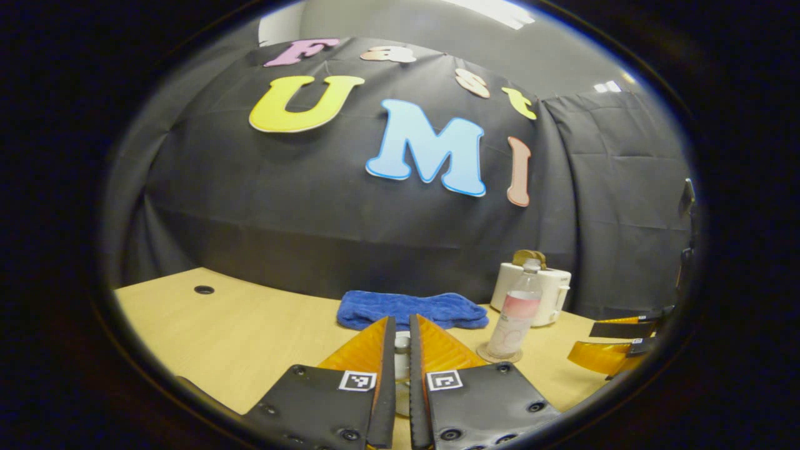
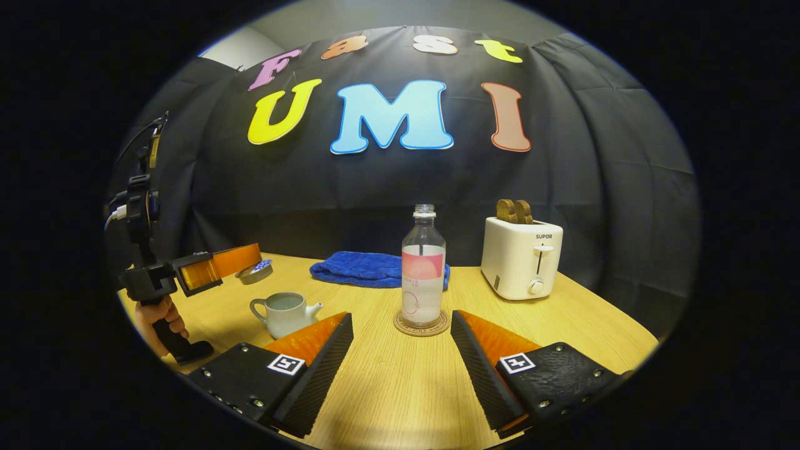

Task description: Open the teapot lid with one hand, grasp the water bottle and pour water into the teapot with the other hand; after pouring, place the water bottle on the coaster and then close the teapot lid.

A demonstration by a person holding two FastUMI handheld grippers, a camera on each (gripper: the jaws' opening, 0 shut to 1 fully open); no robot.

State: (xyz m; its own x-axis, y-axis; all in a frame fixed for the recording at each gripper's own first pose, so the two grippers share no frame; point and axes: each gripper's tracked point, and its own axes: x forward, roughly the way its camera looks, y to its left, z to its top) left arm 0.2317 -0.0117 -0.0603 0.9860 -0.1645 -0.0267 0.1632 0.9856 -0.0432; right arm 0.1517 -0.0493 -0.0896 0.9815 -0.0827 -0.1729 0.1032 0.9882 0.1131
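Lid (image 2: pixel 256 272) sits pinched in my left hand-held gripper (image 2: pixel 250 262), held up and apart from the open teapot (image 2: pixel 284 312). My right hand-held gripper (image 2: pixel 400 340) hangs open, just short of the bottle (image 2: pixel 423 272) on its coaster (image 2: pixel 422 325). A loose pinch could drop the lid. Towel (image 2: pixel 362 269) and toaster (image 2: pixel 522 256) crowd behind; bare surface (image 2: pixel 387 387) lies nearer.
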